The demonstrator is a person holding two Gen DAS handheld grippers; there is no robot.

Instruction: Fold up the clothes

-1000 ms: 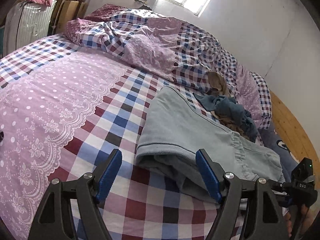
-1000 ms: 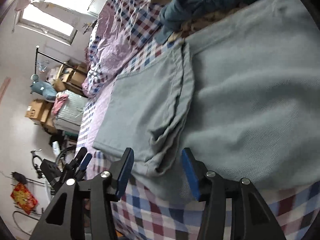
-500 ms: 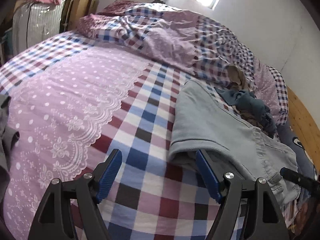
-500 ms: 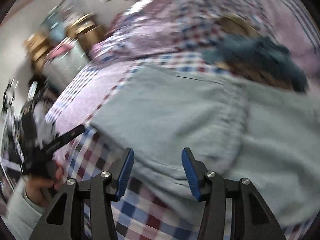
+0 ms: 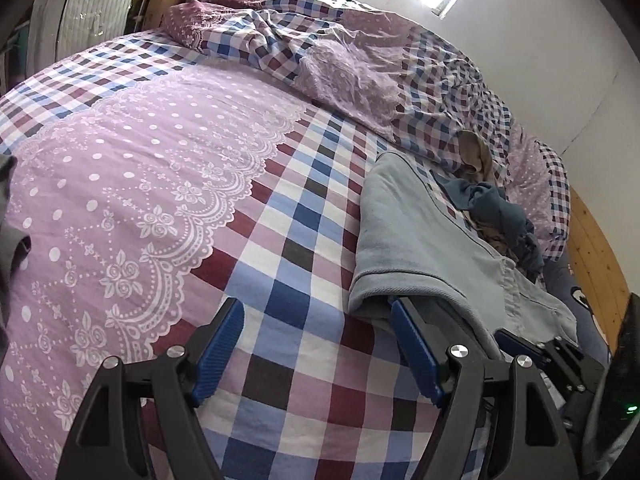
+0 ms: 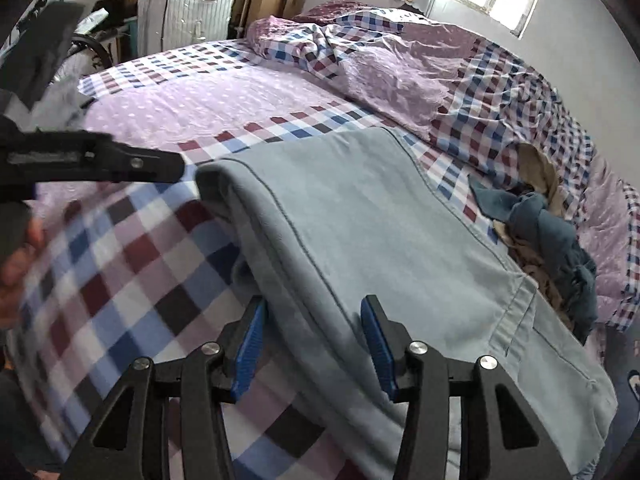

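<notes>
Light grey-blue trousers (image 5: 420, 240) lie folded lengthwise on the checked bed sheet (image 5: 288, 264). My left gripper (image 5: 318, 344) stands open over the bare sheet, and its right fingertip (image 5: 400, 312) is at the trousers' hem corner. In the right wrist view the trousers (image 6: 380, 216) fill the middle. My right gripper (image 6: 314, 344) straddles their near folded edge. Its jaws are closing with the fabric between them, and no clear pinch shows. The left gripper (image 6: 120, 162) appears blurred at the left, beside the hem.
A crumpled checked and lilac duvet (image 5: 352, 60) is heaped along the far side. A dark blue garment on brownish clothes (image 6: 552, 236) lies beyond the trousers. A striped case and cardboard boxes (image 6: 184, 16) stand past the bed. A wooden bed board (image 5: 592, 248) runs at the right.
The right wrist view has rolled upright and swung along the trousers to their near edge. The left gripper drifted slightly left, so the trousers sit further right in its view.
</notes>
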